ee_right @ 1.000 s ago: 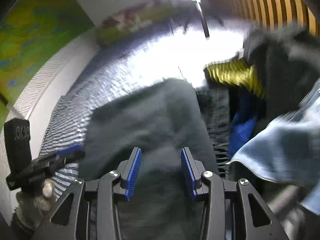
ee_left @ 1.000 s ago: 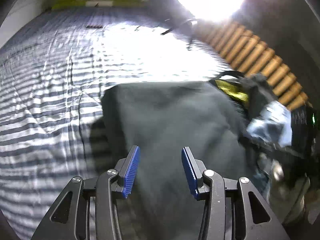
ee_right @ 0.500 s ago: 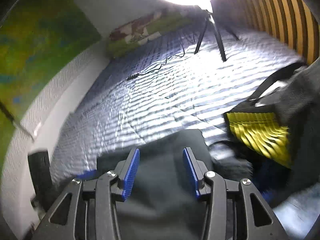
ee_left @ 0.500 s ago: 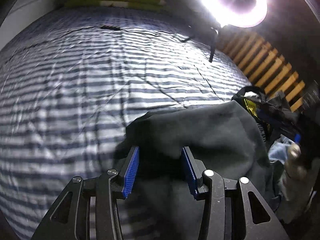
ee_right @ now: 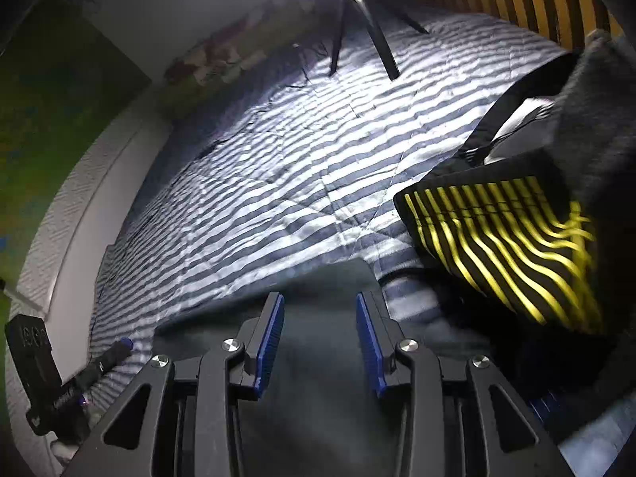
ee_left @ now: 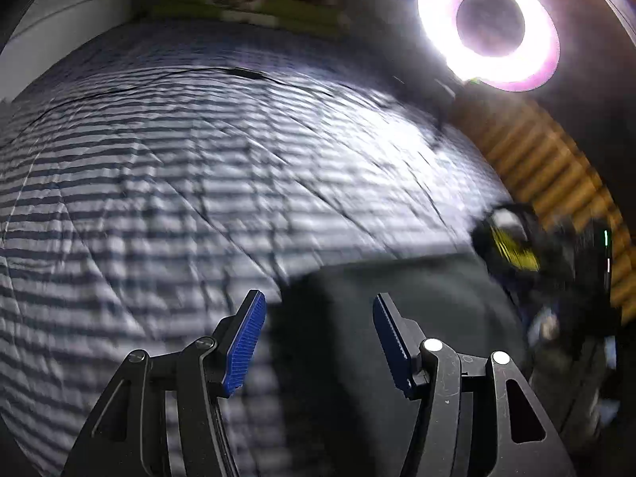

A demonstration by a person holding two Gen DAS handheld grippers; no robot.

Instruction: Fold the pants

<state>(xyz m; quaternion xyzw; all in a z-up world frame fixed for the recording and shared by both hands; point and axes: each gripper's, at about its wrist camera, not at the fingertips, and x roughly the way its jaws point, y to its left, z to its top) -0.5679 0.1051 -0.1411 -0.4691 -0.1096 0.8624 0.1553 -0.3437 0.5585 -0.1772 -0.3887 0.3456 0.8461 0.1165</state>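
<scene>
The dark grey pants point(ee_left: 401, 302) lie folded on the striped bed cover point(ee_left: 167, 183). My left gripper point(ee_left: 318, 334) hovers over their left edge. Its jaws are opening and nothing is pinched between the blue pads point(ee_left: 244, 342). In the right wrist view the pants point(ee_right: 318, 282) spread under my right gripper point(ee_right: 320, 326). Its jaws are closing over the cloth, and the pads point(ee_right: 270, 338) do not visibly press on it. The left gripper point(ee_right: 79, 373) shows at the lower left of that view.
A ring light point(ee_left: 489, 28) stands on a tripod point(ee_right: 373, 31) on the bed. A black and yellow striped garment point(ee_right: 501, 238) and more clothes are piled at the right. Behind them is a wooden slatted wall point(ee_left: 528, 151), and a white wall point(ee_right: 79, 206) runs along the left.
The left gripper has let go of the dark fold it held and opened wider. Both views have pulled back, so the pants sit lower and more of the bed shows.
</scene>
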